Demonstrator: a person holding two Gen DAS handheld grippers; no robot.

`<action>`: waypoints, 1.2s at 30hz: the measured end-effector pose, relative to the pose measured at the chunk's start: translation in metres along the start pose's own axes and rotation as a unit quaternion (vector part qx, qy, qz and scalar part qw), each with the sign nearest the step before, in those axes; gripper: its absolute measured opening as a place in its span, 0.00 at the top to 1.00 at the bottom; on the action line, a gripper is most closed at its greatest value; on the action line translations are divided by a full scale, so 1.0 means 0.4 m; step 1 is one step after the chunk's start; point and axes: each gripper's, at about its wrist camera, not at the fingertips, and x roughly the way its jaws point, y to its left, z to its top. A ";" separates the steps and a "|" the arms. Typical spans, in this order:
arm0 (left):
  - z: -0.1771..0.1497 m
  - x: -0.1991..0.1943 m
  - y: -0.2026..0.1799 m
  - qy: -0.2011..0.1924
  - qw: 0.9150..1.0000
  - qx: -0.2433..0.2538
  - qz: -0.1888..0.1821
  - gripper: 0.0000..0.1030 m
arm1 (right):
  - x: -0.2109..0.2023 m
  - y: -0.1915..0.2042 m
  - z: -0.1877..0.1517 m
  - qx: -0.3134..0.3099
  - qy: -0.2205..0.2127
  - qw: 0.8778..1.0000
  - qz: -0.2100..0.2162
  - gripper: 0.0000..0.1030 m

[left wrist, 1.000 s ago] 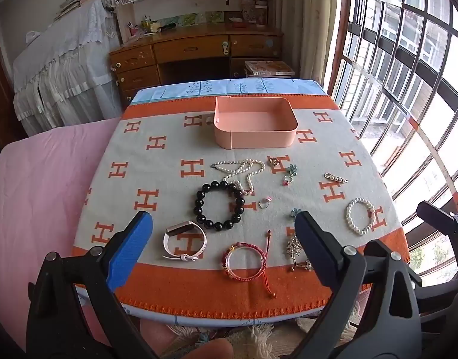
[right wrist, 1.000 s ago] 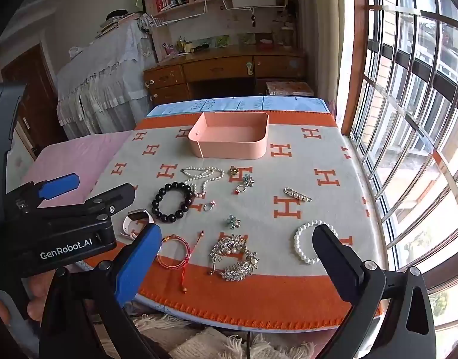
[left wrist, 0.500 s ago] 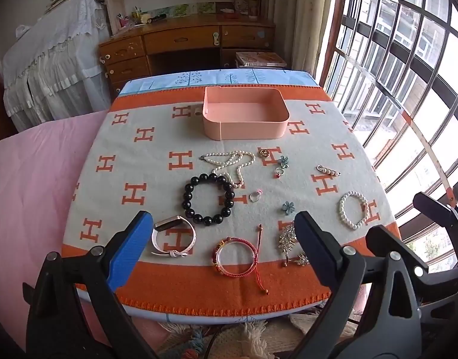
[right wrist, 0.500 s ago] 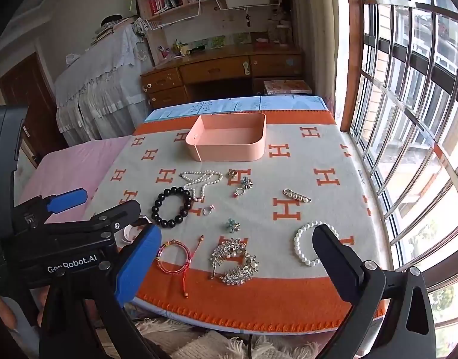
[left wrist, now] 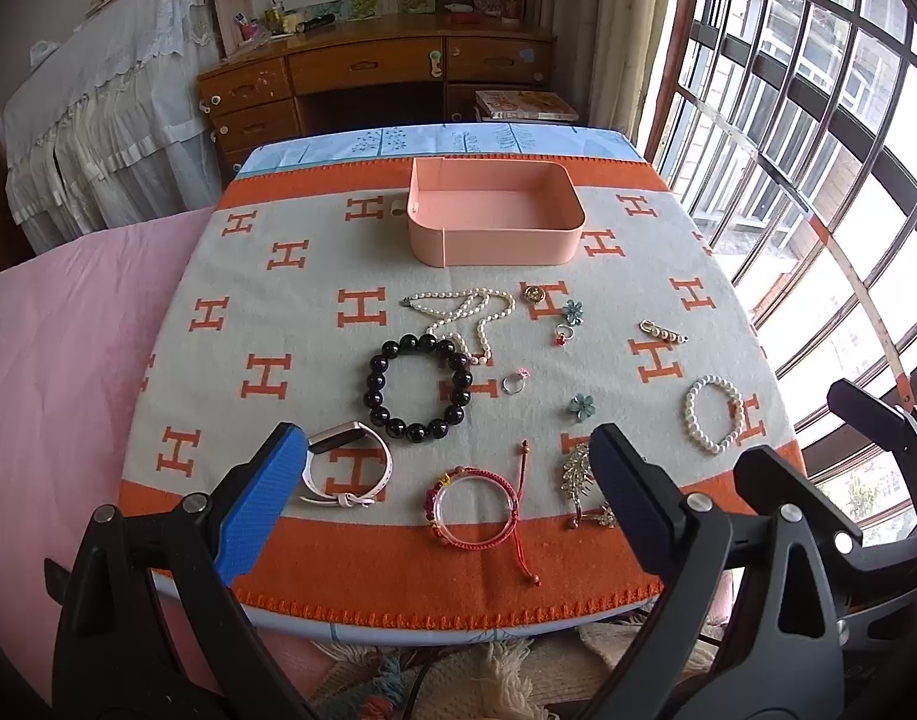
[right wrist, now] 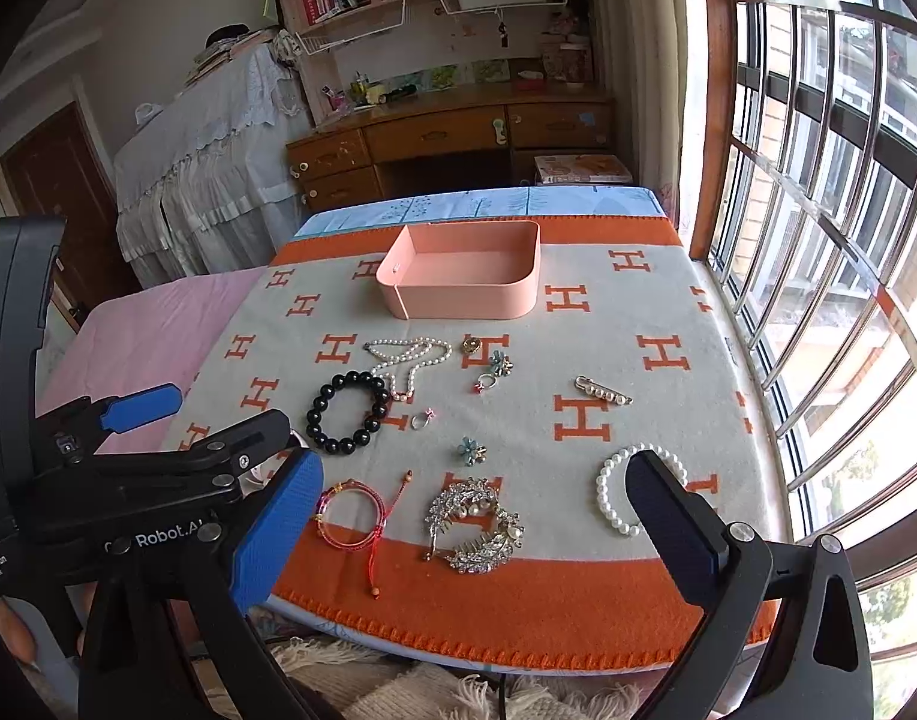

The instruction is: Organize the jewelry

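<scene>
1. Since the earlier frame the left wrist view has drawn closer and tipped downward: the pink tray (left wrist: pixel 494 222) sits lower in the frame, and the jewelry looms larger.
2. The left gripper (left wrist: pixel 446 483) hovers over the near table edge, fingers spread wide and empty.
3. The right gripper (right wrist: pixel 473 516) hangs likewise, fingers spread apart, holding nothing.
4. The tray stands in the upper middle of the frame on the orange-and-cream blanket (left wrist: pixel 278 324).
5. In the centre lie the black bead bracelet (left wrist: pixel 419 387) and the pearl necklace (left wrist: pixel 464 315), touching.
6. Lower middle: red cord bracelet (left wrist: pixel 476 507), white watch band (left wrist: pixel 350 471), and crystal brooch (right wrist: pixel 476 525).
7. At the right lies the pearl bracelet (left wrist: pixel 713 414).
</scene>
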 end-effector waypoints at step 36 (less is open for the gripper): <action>0.000 -0.023 -0.022 -0.009 1.000 0.004 0.004 0.08 | -0.013 -0.002 -0.011 0.009 -0.004 1.000 0.008 0.01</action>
